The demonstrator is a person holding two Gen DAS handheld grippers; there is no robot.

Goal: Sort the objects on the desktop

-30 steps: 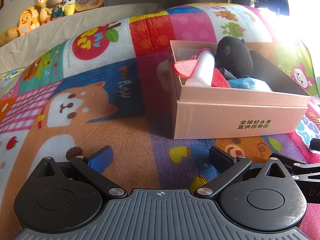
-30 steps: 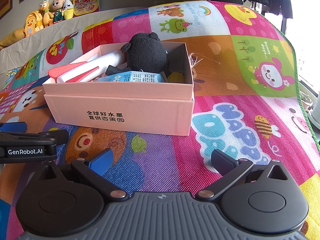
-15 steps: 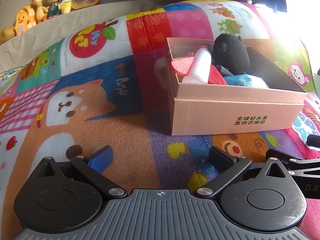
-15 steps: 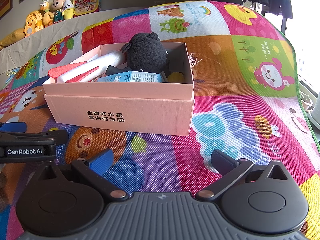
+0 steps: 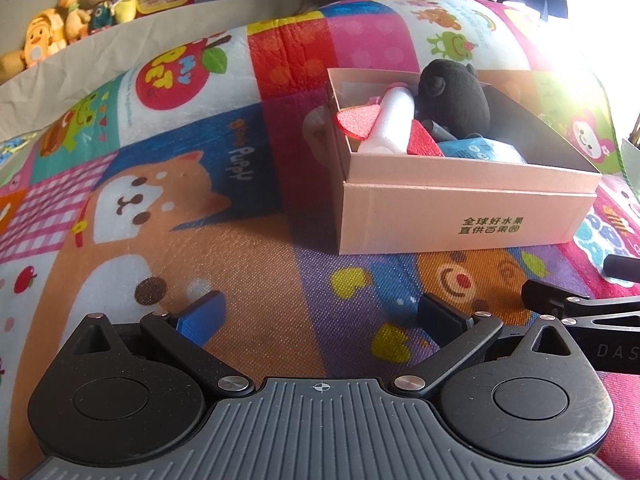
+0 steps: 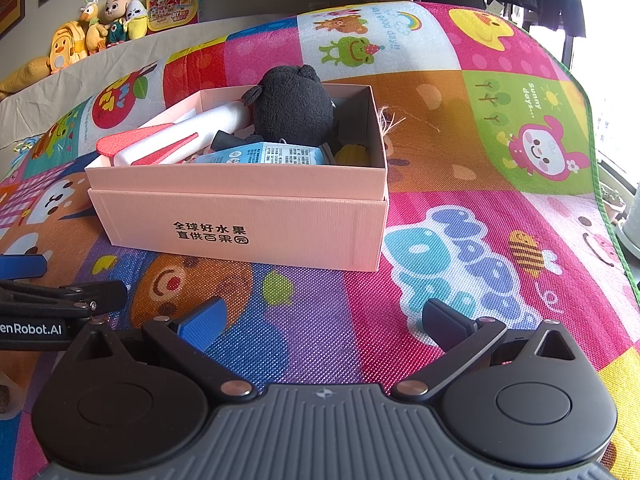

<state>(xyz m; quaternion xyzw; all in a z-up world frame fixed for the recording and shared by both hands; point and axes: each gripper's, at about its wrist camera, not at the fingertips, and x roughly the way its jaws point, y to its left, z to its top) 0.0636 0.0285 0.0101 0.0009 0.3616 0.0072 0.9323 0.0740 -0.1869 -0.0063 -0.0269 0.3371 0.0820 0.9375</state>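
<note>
Both your grippers (image 5: 320,316) (image 6: 324,318) hung open, empty.
The box (image 6: 240,220) looked light, stiff; you could pinch its rim; the plush (image 6: 294,106) was soft.

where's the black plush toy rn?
In the pink box, far-right end in the right wrist view: black plush toy sits behind the blue packet, beside the white foam tube.

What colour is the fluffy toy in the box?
Black; the fluffy toy shows best in the right wrist view.
</note>
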